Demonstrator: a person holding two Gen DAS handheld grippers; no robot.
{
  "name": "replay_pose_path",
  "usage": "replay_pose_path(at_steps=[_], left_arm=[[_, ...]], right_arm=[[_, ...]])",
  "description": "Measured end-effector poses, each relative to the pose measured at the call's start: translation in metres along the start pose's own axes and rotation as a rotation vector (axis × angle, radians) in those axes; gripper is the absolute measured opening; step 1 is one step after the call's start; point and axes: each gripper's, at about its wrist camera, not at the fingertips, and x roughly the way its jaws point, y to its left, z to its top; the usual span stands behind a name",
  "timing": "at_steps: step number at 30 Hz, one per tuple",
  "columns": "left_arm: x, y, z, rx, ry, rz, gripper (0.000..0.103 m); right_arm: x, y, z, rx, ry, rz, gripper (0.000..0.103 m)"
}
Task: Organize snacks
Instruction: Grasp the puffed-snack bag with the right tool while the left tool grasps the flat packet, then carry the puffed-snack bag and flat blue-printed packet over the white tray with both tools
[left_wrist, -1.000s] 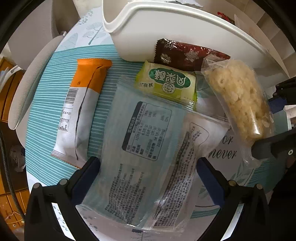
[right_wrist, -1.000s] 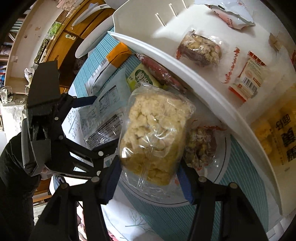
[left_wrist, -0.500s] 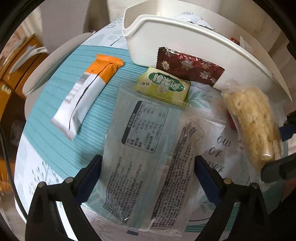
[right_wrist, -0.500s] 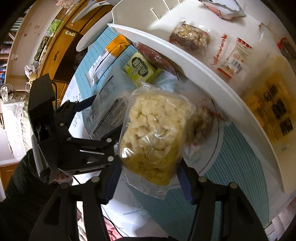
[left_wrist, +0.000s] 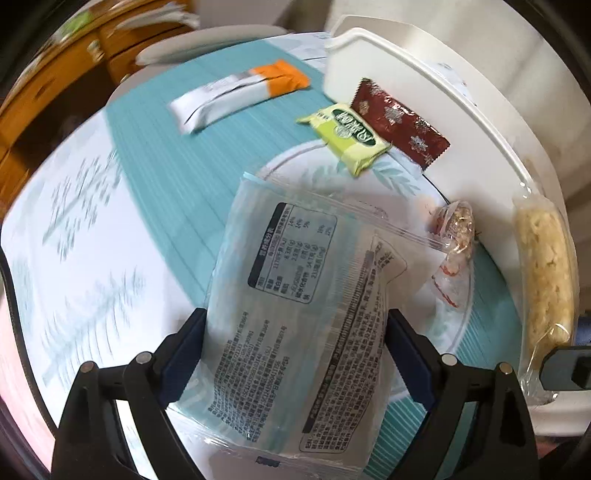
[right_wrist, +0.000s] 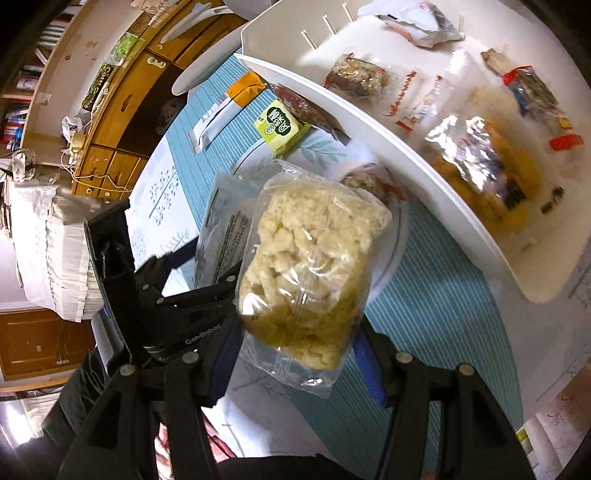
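My left gripper (left_wrist: 295, 347) is shut on a pale blue flat snack packet (left_wrist: 295, 314) and holds it above the table. My right gripper (right_wrist: 295, 354) is shut on a clear bag of puffed rice cake (right_wrist: 306, 273), held above the table beside the white basket (right_wrist: 406, 147). The rice cake bag also shows at the right edge of the left wrist view (left_wrist: 546, 273). On the table lie an orange-and-white bar (left_wrist: 236, 96), a green packet (left_wrist: 347, 136), a dark red snowflake packet (left_wrist: 399, 122) and a small clear nut packet (left_wrist: 454, 243).
The white basket (left_wrist: 480, 110) holds several snacks, among them a nut bar (right_wrist: 358, 77) and a foil-and-yellow bag (right_wrist: 480, 162). A teal and white patterned cloth (left_wrist: 110, 221) covers the round table. Wooden cabinets (right_wrist: 110, 122) and a chair stand beyond.
Both grippers have risen and swung with their packets. The left view has turned, so the table snacks sit farther off. The right gripper has moved closer over the basket rim.
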Motion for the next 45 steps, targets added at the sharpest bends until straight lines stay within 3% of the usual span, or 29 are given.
replay_pose_path(at_steps=[8, 13, 28, 37, 45], left_arm=[[-0.030, -0.014, -0.056, -0.168, 0.005, 0.035, 0.091], [-0.058, -0.023, -0.074, -0.247, -0.025, 0.075, 0.091], [-0.169, -0.082, -0.083, -0.422, -0.172, 0.086, 0.091], [-0.178, -0.107, -0.080, -0.538, -0.237, 0.063, 0.091], [-0.172, -0.147, -0.063, -0.611, -0.295, 0.041, 0.091]], right_arm=[[-0.024, -0.013, -0.031, -0.038, -0.038, -0.002, 0.058], [-0.042, -0.020, -0.051, -0.087, -0.096, 0.001, 0.058], [-0.095, -0.045, -0.081, -0.226, -0.232, -0.092, 0.058], [-0.114, -0.054, -0.075, -0.365, -0.245, -0.081, 0.058], [-0.136, -0.069, -0.046, -0.507, -0.247, -0.045, 0.058]])
